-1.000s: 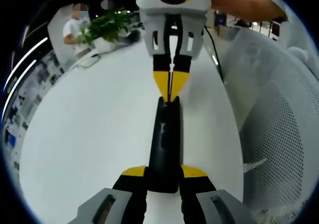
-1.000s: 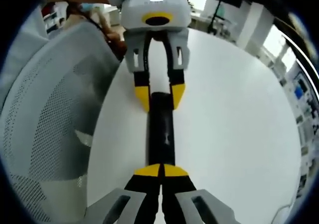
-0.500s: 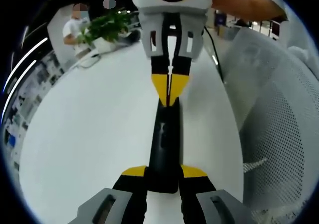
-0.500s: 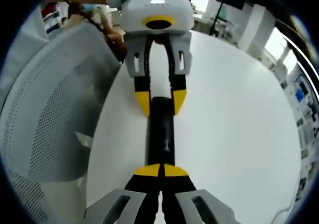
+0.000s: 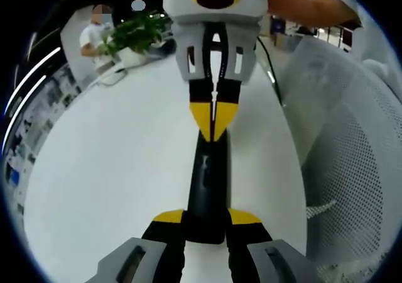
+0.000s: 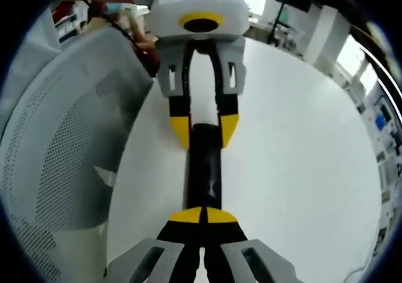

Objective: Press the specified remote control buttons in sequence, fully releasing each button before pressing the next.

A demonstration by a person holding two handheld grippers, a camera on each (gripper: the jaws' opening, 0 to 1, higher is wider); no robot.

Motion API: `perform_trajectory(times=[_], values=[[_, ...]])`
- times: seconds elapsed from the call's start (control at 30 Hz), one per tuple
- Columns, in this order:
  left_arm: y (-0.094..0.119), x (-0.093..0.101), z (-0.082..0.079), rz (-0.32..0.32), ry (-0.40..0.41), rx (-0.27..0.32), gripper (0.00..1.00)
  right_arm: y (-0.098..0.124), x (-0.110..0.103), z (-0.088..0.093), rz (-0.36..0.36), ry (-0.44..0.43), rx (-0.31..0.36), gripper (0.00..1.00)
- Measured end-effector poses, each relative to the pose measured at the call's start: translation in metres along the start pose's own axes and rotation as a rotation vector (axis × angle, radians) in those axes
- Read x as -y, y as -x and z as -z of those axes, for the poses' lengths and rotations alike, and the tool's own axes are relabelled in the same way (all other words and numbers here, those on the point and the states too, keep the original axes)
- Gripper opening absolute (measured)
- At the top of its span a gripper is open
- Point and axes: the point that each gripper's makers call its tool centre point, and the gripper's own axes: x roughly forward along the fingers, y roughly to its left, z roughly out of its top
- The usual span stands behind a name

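We're looking down at the black remote control (image 5: 208, 188), lying lengthwise on the white table (image 5: 113, 170). Our left gripper (image 5: 206, 223) pinches the remote's near end, a yellow-tipped jaw on each side. At the remote's far end, our right gripper (image 5: 213, 122) has its jaws pressed together, tips touching the remote's top face. In the right gripper view, the left gripper (image 6: 205, 132) clamps the remote (image 6: 203, 170). A white mesh chair (image 5: 352, 144) stands just beside the table.
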Motion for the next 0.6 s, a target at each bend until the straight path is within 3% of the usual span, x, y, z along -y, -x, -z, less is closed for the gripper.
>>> perform_trajectory(times=[0.33, 0.6], values=[[-0.0001, -0.0005, 0.0007, 0.003, 0.003, 0.005, 0.23, -0.0036, -0.0001, 0.0007, -0.017, 0.004, -0.009, 0.0], [0.0004, -0.0004, 0.0007, 0.006, 0.0, 0.014, 0.23, -0.0047, 0.0012, 0.0007, -0.037, -0.051, -0.019, 0.0]])
